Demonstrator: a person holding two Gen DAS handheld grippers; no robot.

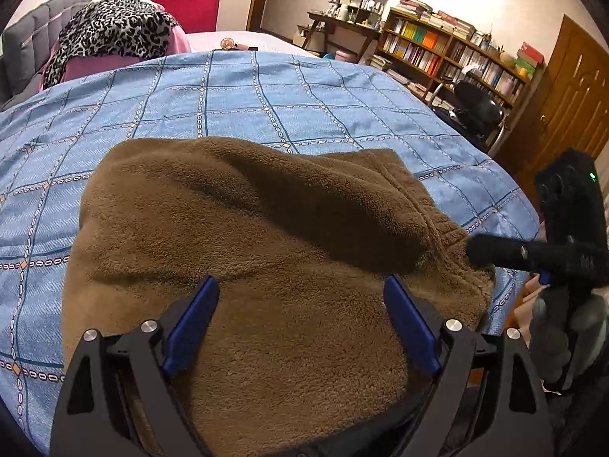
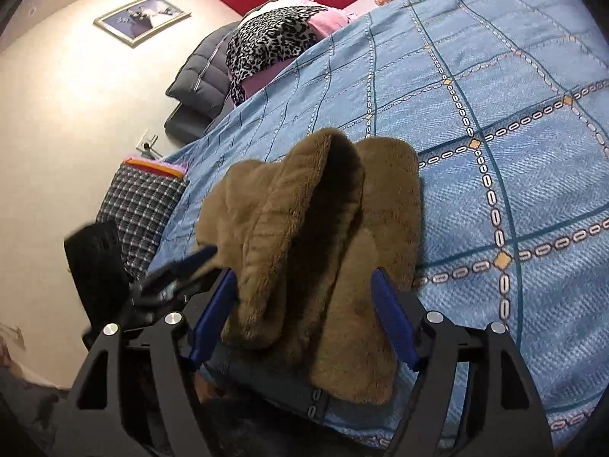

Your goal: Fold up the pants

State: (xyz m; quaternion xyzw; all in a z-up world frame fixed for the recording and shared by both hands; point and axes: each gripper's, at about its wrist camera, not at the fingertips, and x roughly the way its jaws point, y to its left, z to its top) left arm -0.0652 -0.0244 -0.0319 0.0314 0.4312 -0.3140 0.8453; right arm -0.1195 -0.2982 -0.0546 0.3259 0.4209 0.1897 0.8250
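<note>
The brown fleece pants (image 1: 247, 228) lie bunched on the blue checked bedspread (image 1: 190, 87), toward the bed's near edge. The left gripper (image 1: 300, 297) hovers over them, jaws apart. At 3 o'clock, the right gripper (image 2: 304, 285) straddles the cuff end, jaws apart, pads not pressing.

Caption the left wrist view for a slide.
Open left gripper over folded brown fleece pants on a blue patterned bedspread, right gripper at their cuff.
</note>
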